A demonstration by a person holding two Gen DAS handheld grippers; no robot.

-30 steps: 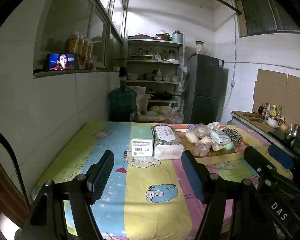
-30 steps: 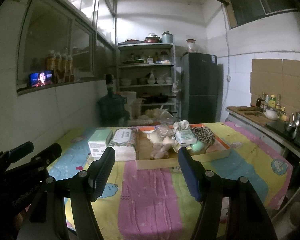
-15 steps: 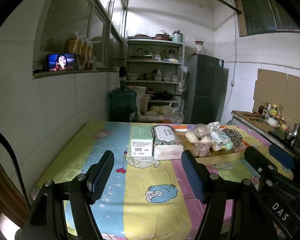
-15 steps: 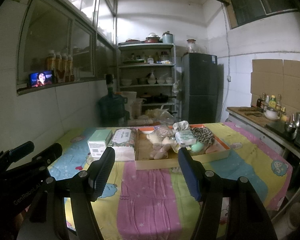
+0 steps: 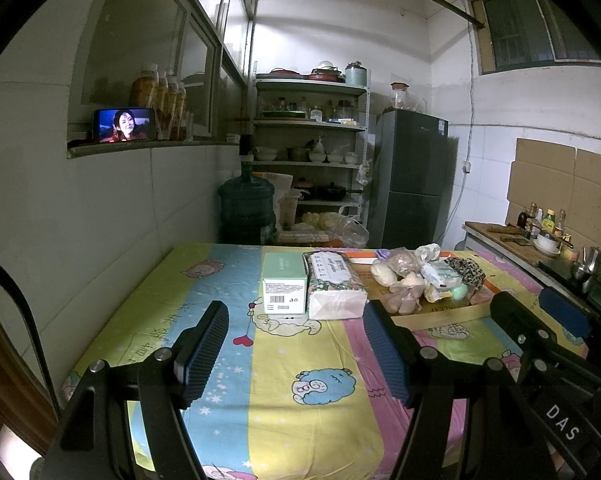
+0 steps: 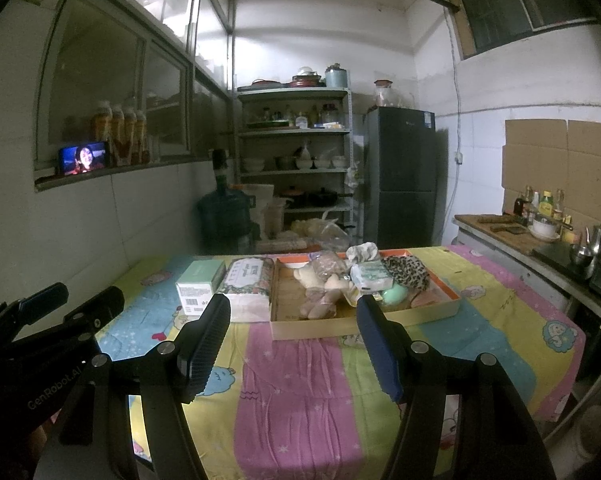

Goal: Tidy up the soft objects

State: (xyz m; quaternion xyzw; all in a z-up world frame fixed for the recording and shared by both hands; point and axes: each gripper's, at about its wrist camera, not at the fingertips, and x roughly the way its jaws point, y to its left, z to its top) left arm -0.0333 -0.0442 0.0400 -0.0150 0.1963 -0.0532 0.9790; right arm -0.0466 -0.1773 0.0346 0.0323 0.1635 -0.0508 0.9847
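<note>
Two grippers hover over the near part of the table (image 6: 300, 400), which is covered by a striped cartoon cloth. The left gripper (image 5: 296, 344) has its jaws spread wide with nothing between them; it sits toward the table's left side. The right gripper (image 6: 294, 336) is likewise wide open and empty, nearer the middle, in front of the tray.

One shallow cardboard tray (image 6: 312, 330) lies toward the far edge of the table, right of centre. The soft things are heaped in its far half: two pale plush pieces (image 6: 320, 288), one clear bag (image 6: 328, 264) with something pinkish inside, one white crumpled cloth (image 6: 362, 250), one wrapped tissue pack (image 6: 372, 278), one leopard-print cloth (image 6: 406, 272) and one mint-green round item (image 6: 394, 294). The exact count of plush pieces in the pile is hard to tell, since they overlap.

Just left of the tray, touching its left wall, lies one floral tissue pack (image 6: 248, 280). One mint box (image 6: 198, 284) with a barcode label stands just beside that, toward the table's left edge.

Beyond the far edge stand one water jug (image 5: 246, 208), one shelf unit (image 5: 308, 152) with dishes, and one fridge (image 5: 412, 180). One lit phone (image 5: 124, 125) rests on the window ledge, with four bottles (image 5: 160, 104) beside it.
</note>
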